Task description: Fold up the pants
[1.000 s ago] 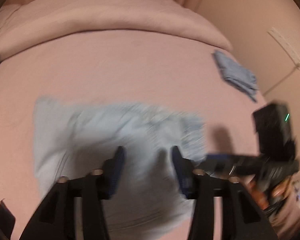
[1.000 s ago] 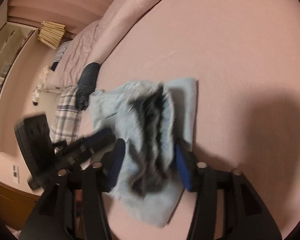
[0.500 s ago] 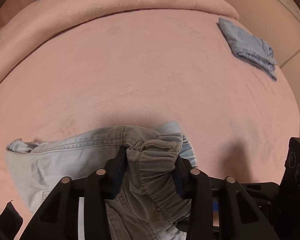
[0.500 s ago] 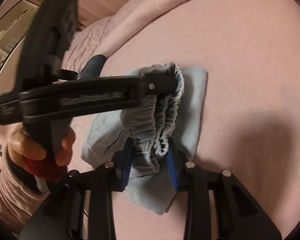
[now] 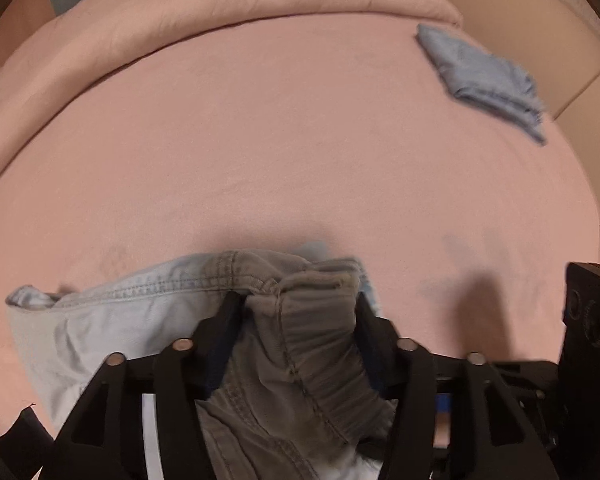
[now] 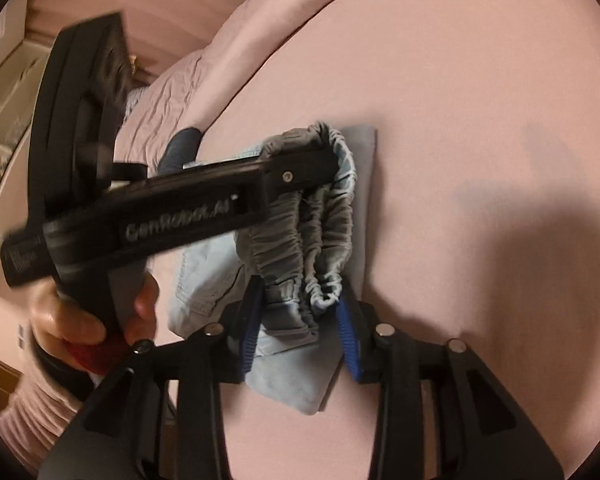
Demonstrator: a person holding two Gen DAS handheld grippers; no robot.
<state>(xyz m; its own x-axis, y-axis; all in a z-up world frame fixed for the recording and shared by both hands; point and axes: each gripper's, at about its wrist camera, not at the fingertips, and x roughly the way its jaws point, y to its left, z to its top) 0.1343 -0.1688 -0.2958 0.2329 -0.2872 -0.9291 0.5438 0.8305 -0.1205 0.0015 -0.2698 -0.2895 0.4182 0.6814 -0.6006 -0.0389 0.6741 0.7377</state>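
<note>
Light blue denim pants (image 5: 112,316) with an elastic waistband (image 6: 324,232) lie bunched on a pink bed (image 5: 284,128). My left gripper (image 5: 296,308) is shut on the gathered waistband, cloth filling the gap between its fingers. It also shows from the side in the right wrist view (image 6: 300,168), clamped on the far end of the waistband. My right gripper (image 6: 300,300) is shut on the near end of the same waistband, its blue pads (image 6: 345,328) pressed on the cloth. The rest of the pants (image 6: 204,276) hangs below onto the bed.
A folded blue garment (image 5: 480,76) lies at the bed's far right. A rolled pink duvet (image 5: 220,12) runs along the far edge. A dark rolled item (image 6: 180,148) lies behind the pants in the right wrist view. A wall stands beyond the right side.
Both grippers came down onto the pants, closed on the waistband and now hold it gathered; the right gripper tightened its hold in the last half second.
</note>
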